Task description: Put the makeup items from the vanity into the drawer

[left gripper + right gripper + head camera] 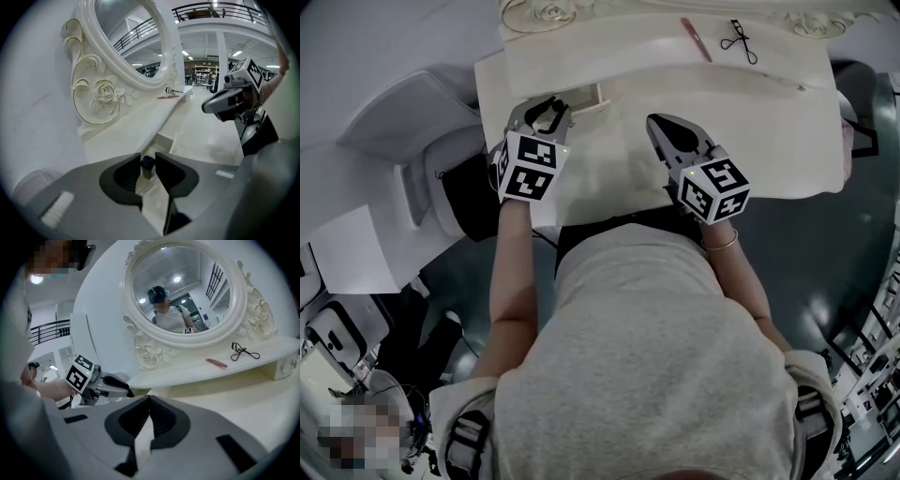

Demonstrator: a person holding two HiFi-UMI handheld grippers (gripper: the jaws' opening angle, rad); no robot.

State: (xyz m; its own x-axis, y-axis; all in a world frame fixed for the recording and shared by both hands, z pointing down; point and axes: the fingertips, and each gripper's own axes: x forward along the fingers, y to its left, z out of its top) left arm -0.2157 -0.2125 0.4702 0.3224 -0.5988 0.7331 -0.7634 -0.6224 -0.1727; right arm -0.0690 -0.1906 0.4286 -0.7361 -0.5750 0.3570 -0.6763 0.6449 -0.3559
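1. The small dark-topped item [147, 165] sits between the jaws of the left claw [149, 159]. The jaws stand fairly wide and appear to press it on both sides. What kind of makeup it is I cannot tell. In the head view it is left of centre, just beside the small open drawer [586, 97].
2. A pink stick [696, 39] and an eyelash curler [739, 41] lie on the shelf [609, 52] at the upper right, well apart from both claws and not yet put away.
3. The right claw [149, 401] has its jaws together and holds nothing. It hangs over the tabletop [619, 164], right of centre.
4. Risk: the hold looks to be at the jaw tips only, so the item could tip or slip on release and land beside the drawer rather than in it. The drawer mouth looks narrow against the broad claw, so a jaw may knock its wall and push it.
5. Room: the tabletop between the claws is bare. The shelf's front edge runs close behind the drawer, and the tabletop's near edge lies under the wrists. The mirror frame [145, 350] stands close behind the shelf items.
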